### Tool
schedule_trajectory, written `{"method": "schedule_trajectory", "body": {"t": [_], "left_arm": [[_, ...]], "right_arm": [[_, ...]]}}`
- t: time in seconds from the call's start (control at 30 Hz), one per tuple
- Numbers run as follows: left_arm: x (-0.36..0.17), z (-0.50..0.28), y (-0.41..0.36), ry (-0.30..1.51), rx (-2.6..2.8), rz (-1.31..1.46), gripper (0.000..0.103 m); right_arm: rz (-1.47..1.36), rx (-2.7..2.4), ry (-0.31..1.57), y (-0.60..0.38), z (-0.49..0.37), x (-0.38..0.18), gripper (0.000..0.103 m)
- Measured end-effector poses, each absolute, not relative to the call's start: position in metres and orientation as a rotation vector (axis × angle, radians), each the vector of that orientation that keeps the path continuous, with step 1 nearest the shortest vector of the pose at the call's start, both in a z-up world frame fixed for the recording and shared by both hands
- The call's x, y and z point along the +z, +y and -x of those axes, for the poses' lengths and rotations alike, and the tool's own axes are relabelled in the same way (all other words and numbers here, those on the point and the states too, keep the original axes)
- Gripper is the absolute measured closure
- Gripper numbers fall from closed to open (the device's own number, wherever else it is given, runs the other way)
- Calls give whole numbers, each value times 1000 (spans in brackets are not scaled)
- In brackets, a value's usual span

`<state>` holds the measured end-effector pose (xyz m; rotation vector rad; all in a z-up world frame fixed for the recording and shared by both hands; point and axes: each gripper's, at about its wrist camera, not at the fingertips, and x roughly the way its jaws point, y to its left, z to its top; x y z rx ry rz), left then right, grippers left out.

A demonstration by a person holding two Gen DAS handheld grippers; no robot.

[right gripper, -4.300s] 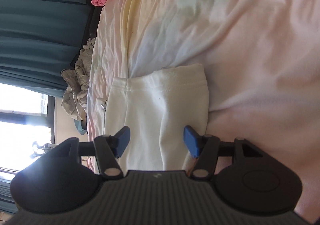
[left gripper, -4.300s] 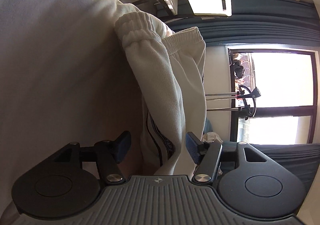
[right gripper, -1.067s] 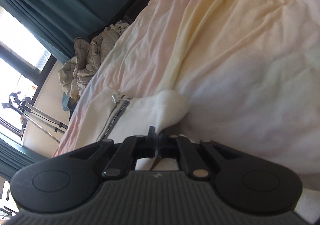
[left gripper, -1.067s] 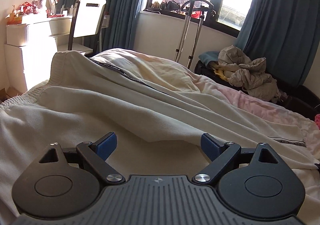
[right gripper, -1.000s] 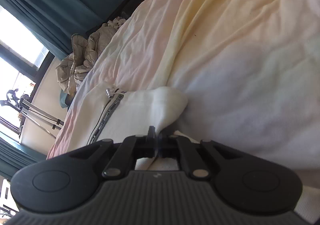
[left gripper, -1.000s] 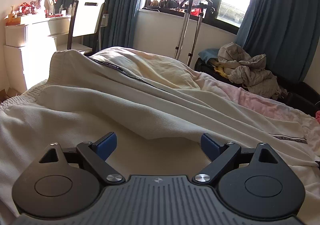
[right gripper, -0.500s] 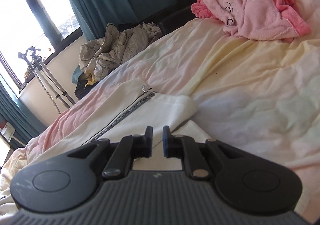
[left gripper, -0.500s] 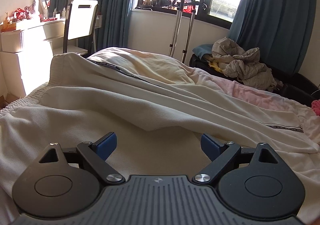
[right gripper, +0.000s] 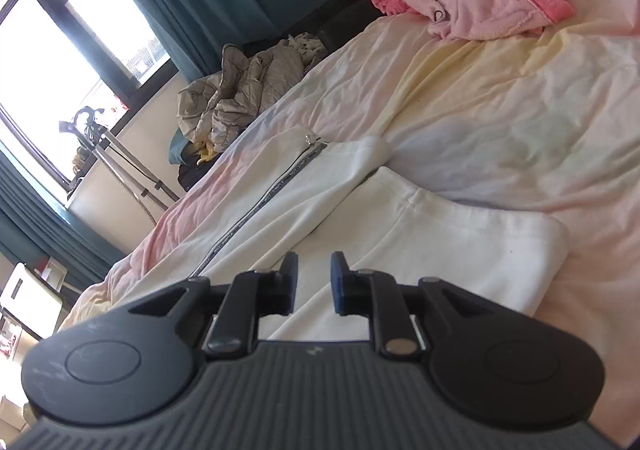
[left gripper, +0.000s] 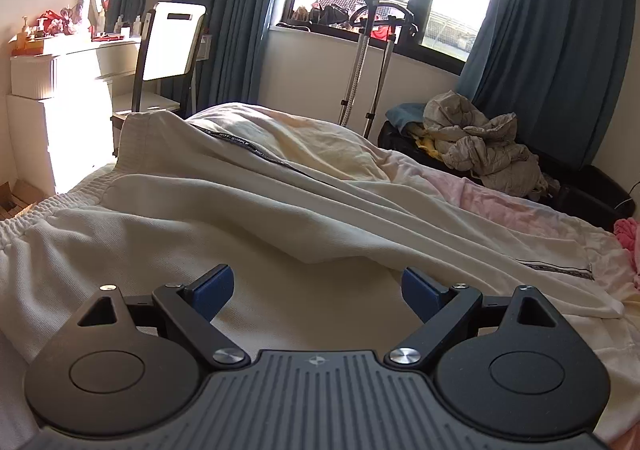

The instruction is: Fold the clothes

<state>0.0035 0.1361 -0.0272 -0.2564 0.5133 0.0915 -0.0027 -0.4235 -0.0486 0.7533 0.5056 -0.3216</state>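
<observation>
Bed (right gripper: 500, 98) carried cream trousers (left gripper: 280, 210) lengthwise, legs side by side, cuffs far right; your left gripper (left gripper: 312, 286) gaped wide over seat; right gripper (right gripper: 314, 278) narrowly parted, empty, near cuffs (right gripper: 480, 246); best pinched both cuffs square before carrying toward waistband (left gripper: 48, 214).

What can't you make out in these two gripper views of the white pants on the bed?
- Left wrist view: the gripper body hides the near part of the white pants.
- Left wrist view: lettering on the black side stripe is too small to read.
- Right wrist view: the waistband is out of view; the gripper covers the near fabric.
</observation>
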Motion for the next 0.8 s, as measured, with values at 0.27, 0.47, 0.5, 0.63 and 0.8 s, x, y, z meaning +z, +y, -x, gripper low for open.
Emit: {"method": "schedule_trajectory", "body": {"t": [0.27,0.47,0.5,0.63,0.8], "left_arm": [[-2,18,188,400,191,413,10],[5,27,237,448,250,495,10],[5,29,247,463,272,505,10],[-5,43,285,487,368,561,10],[-23,55,314,549,468,607,10]], "right_arm": [[-829,-552,442,-425,33,-60,75],[-981,-748,430,-447,53,-87,71],[-994,-778,431,-449,56,-90,67],[-948,-845,465,-446,56,-96,42],[-993,-819,502,-445,50,-112,33]]}}
